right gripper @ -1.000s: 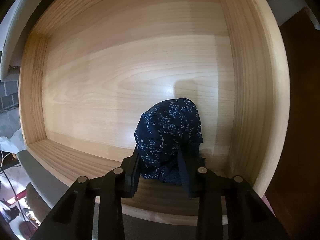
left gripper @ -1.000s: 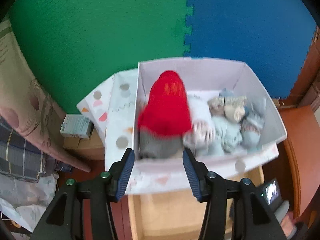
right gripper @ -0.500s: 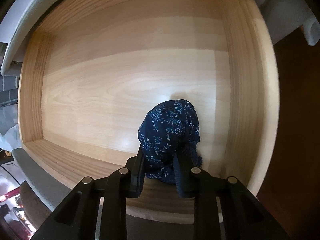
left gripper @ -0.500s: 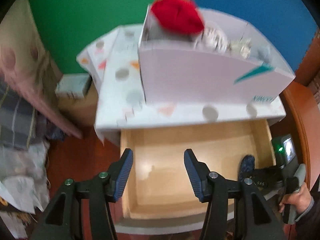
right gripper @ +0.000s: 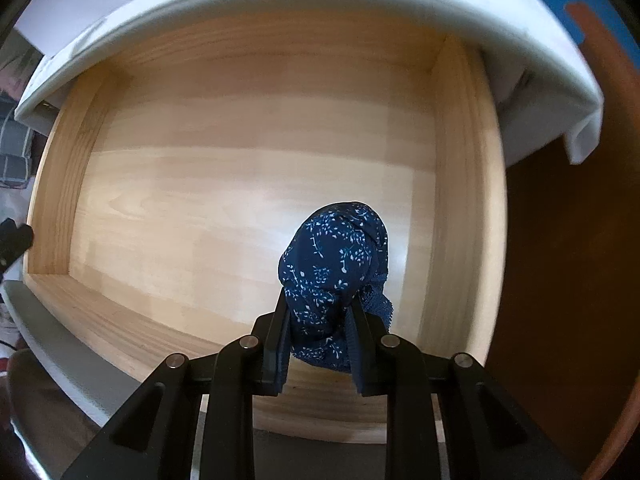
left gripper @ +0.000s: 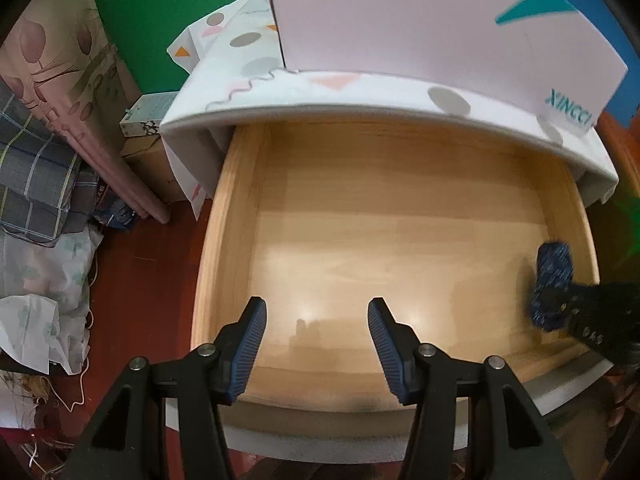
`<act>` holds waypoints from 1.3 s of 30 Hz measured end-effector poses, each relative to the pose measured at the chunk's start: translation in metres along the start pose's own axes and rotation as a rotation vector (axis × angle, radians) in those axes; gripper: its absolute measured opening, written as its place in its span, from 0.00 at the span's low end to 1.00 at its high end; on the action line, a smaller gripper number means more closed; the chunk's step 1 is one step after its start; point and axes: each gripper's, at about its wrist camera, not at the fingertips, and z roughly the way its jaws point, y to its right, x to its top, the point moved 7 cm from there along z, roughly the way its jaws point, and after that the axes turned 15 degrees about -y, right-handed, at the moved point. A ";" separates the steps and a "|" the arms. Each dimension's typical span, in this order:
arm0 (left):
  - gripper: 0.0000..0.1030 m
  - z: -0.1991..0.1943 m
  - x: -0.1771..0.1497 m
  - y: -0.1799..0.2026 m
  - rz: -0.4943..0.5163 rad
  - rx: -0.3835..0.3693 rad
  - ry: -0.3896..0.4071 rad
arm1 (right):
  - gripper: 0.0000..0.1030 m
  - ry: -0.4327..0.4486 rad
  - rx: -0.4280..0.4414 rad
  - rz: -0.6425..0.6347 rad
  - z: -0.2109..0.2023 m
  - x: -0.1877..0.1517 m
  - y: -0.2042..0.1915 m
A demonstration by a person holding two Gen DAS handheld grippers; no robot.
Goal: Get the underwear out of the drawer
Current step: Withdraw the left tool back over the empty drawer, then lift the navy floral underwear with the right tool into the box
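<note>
A light wooden drawer stands pulled out under a white cabinet top. My right gripper points straight down into it and is shut on a bundle of dark blue underwear with a small white flower print, held just above the drawer floor near the right wall. In the left wrist view the same underwear shows at the right edge in the black right gripper. My left gripper hangs open over the front of the drawer, nothing between its blue pads.
A white cardboard box sits on the patterned cloth covering the cabinet top. Left of the drawer lie a pink floral cushion, plaid fabric and crumpled cloth on a red-brown floor. Green and blue foam mats lie behind.
The left gripper dropped from over the white box with its red and pale clothes to above the open drawer. The right gripper closed tighter on the blue underwear and lifted it slightly.
</note>
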 end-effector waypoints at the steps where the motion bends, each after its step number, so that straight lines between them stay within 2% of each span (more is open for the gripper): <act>1: 0.53 0.002 -0.001 0.000 0.000 0.005 0.002 | 0.21 0.019 0.000 -0.004 -0.004 -0.001 -0.003; 10: 0.53 -0.004 -0.006 -0.001 -0.004 0.018 0.066 | 0.21 0.140 -0.012 -0.020 -0.034 -0.008 -0.002; 17: 0.53 -0.010 -0.008 0.000 -0.005 0.000 0.105 | 0.21 0.201 0.046 -0.043 -0.063 -0.020 -0.007; 22: 0.53 -0.010 -0.007 -0.006 -0.045 -0.033 0.102 | 0.21 0.262 0.072 -0.074 -0.106 -0.021 -0.013; 26: 0.53 -0.010 -0.007 -0.011 -0.075 -0.058 0.105 | 0.21 0.339 0.072 -0.092 -0.156 -0.018 -0.007; 34: 0.53 -0.010 -0.007 -0.015 -0.110 -0.068 0.110 | 0.21 0.493 0.054 -0.113 -0.251 0.022 -0.025; 39: 0.53 -0.012 -0.008 -0.013 -0.102 -0.044 0.122 | 0.21 0.516 0.022 -0.110 -0.281 0.067 -0.033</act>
